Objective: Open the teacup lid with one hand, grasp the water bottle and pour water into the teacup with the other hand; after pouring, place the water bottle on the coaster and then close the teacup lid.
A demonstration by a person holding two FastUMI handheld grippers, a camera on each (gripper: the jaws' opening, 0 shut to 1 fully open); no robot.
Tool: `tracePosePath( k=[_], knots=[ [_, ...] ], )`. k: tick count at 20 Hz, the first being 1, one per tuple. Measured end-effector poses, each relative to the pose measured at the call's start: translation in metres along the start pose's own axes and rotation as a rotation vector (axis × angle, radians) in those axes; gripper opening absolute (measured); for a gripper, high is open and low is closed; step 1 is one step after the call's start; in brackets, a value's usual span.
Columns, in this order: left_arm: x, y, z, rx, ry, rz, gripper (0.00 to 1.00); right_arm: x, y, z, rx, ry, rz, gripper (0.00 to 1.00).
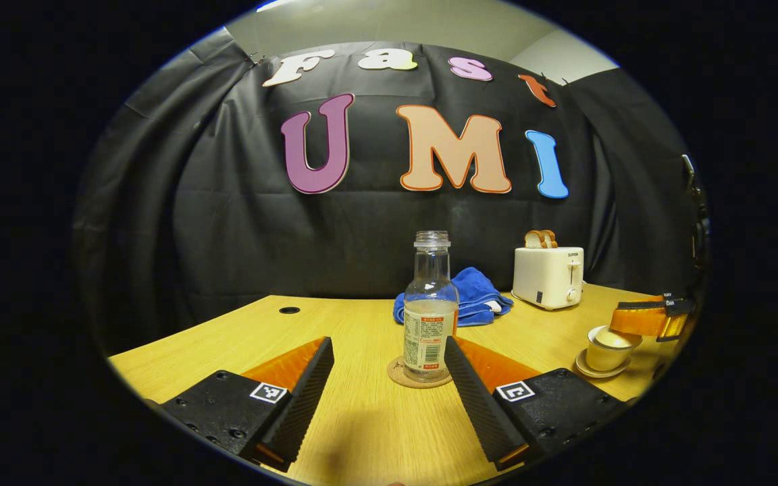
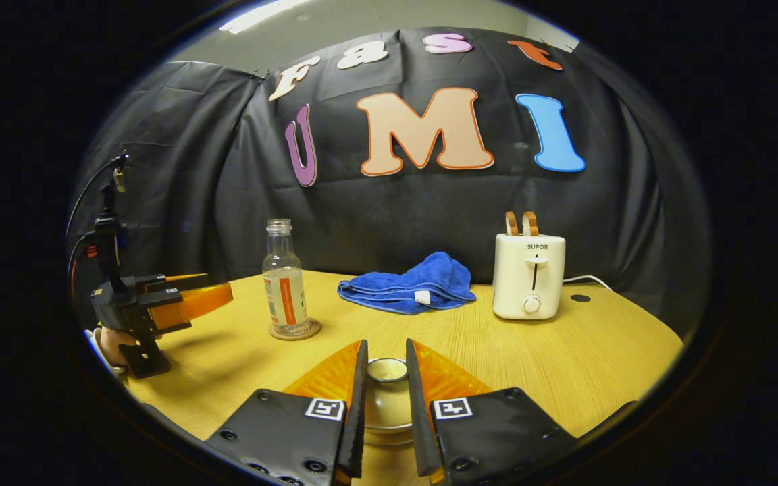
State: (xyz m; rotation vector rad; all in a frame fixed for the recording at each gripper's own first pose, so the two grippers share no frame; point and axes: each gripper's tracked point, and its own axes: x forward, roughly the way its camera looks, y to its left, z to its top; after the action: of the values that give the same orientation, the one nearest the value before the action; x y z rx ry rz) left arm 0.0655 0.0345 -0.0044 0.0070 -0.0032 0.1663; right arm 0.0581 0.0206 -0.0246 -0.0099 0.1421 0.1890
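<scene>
A clear water bottle (image 1: 431, 304) with no cap, partly full, stands upright on a round coaster (image 1: 399, 374) in the left gripper view. My left gripper (image 1: 387, 344) is open wide, its fingertips just short of the bottle on either side, touching nothing. At the right, the pale teacup (image 1: 605, 354) sits on its saucer (image 1: 588, 371) with my right gripper (image 1: 639, 322) over it. In the right gripper view, my right gripper (image 2: 385, 345) is shut on the knob of the teacup lid (image 2: 387, 370), which rests on the teacup (image 2: 385, 405). The bottle (image 2: 284, 283), coaster (image 2: 311, 331) and left gripper (image 2: 223, 290) show at the left.
A crumpled blue towel (image 1: 480, 297) (image 2: 409, 283) lies behind the bottle. A white toaster (image 1: 550, 277) (image 2: 529, 277) with bread slices stands at the back of the wooden table (image 2: 598, 358). A cable hole (image 1: 289, 310) is near the far edge. A hand (image 2: 109, 344) holds the left gripper.
</scene>
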Motion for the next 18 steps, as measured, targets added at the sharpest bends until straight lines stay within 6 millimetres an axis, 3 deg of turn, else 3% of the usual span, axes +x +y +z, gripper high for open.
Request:
tracePosePath(
  k=[11,18],
  knots=[
    [0.000,-0.001,0.001,0.001,-0.002,-0.006,0.96,-0.001,0.001,0.003,0.004,-0.021,0.006,0.39],
    [0.001,-0.001,0.000,0.001,-0.001,-0.006,0.96,-0.012,-0.003,0.018,0.004,-0.127,-0.014,0.66]
  ],
)
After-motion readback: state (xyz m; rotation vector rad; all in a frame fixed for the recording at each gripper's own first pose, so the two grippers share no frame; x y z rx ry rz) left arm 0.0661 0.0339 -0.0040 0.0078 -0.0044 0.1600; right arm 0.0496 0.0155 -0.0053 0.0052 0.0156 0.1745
